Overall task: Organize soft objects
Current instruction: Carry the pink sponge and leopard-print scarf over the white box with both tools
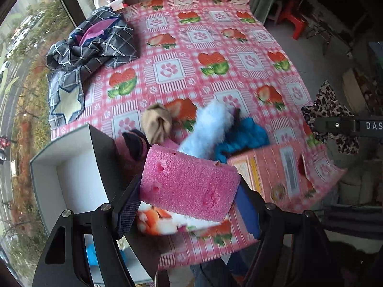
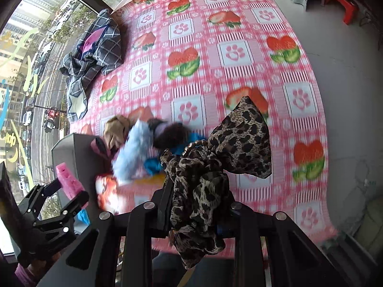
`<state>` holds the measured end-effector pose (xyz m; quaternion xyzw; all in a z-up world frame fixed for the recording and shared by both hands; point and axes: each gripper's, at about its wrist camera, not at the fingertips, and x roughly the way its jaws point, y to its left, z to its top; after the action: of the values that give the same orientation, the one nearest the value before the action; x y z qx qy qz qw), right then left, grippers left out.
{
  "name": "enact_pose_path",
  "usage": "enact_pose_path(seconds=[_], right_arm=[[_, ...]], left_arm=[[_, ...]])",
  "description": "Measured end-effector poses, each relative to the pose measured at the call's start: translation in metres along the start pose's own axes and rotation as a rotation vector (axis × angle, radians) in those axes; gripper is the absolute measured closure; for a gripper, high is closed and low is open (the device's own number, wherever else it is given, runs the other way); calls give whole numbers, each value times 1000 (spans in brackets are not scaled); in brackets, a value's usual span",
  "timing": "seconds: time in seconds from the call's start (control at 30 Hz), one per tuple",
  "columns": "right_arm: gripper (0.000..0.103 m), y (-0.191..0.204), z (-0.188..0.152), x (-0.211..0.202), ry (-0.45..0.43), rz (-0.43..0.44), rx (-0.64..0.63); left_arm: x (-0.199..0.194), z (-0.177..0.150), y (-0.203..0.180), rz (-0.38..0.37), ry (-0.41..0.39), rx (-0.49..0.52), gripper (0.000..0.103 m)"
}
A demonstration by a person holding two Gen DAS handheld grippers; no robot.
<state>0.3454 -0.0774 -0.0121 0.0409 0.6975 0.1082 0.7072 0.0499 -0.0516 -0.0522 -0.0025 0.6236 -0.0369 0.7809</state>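
Above the near edge of the table [image 1: 215,35], which is covered with a pink checked cloth printed with strawberries and paw marks, both grippers point steeply downward, each carrying one soft item. The left gripper [image 1: 189,205] stands moderately wide, its two pads pressed against the opposite ends of a pink sponge block [image 1: 189,186]; the block is clear of the cloth and held between the fingers. In the right wrist view the same sponge [image 2: 68,179] appears at the lower left, clamped in the left gripper next to the grey box. The right gripper [image 2: 198,205] is nearly closed, pinching a leopard-print fabric piece [image 2: 215,157] that carries a beaded ring; the fabric bunches above and hangs below the fingers. On the cloth beyond the sponge lies a pile of soft objects: a beige rolled sock [image 1: 156,123], a light blue fluffy item [image 1: 208,129], a dark furry item [image 2: 170,131] and a bright blue cloth [image 1: 246,136], all touching one another. A pink printed carton [image 1: 275,169] lies just beside the pile. An open grey box [image 1: 67,167] with a white interior sits at the left edge of the table. A dark checked garment [image 1: 95,45] lies crumpled at the far left, well apart from the pile.
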Motion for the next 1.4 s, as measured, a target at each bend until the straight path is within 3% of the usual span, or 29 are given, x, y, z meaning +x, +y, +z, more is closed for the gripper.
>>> enact_pose_path(seconds=[0.37,1.4], right_arm=[[76,47,-46,-6,19,10,-68],[76,221,-56,20,77,18,-473]], left_arm=[[-29,-21,25,-13,-70,-72,26],[-55,-111,152,88,-134,-489,26]])
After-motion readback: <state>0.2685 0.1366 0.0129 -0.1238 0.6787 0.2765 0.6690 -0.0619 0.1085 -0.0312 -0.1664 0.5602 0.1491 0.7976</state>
